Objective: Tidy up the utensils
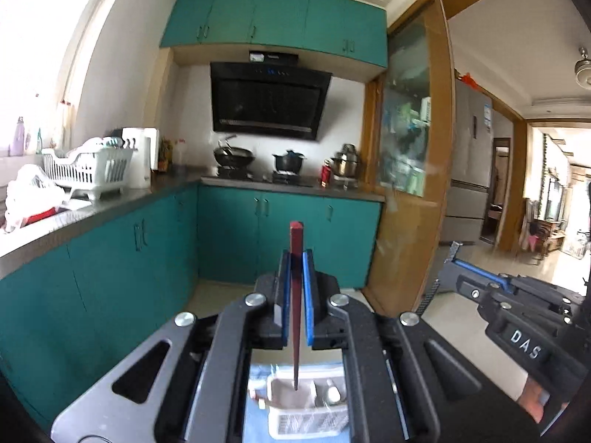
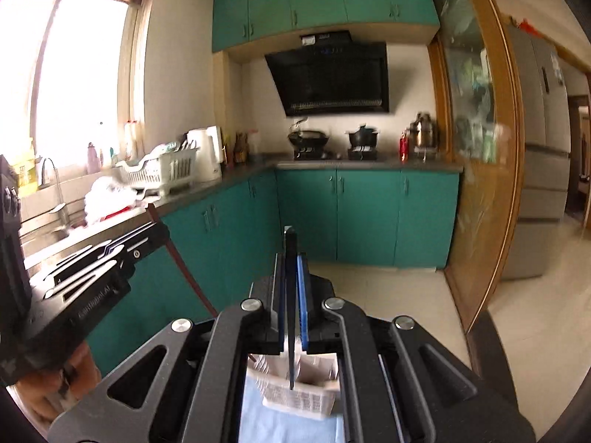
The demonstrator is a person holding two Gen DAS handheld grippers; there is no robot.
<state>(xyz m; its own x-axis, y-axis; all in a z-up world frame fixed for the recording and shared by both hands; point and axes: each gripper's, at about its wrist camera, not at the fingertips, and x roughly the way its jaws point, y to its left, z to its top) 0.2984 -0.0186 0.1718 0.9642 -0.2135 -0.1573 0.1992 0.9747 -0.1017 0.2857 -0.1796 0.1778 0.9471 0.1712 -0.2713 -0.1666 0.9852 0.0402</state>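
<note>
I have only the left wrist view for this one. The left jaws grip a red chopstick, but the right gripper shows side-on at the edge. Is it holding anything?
Observer: Yes. In the right wrist view, the right gripper is shut on a dark chopstick.
Operator: Where does its tip point?
Observer: Down, toward the basket on the blue cloth.
Operator: Is there anything by the window that I miss?
Observer: A faucet, with a yellow bottle behind it on the sill.
</note>
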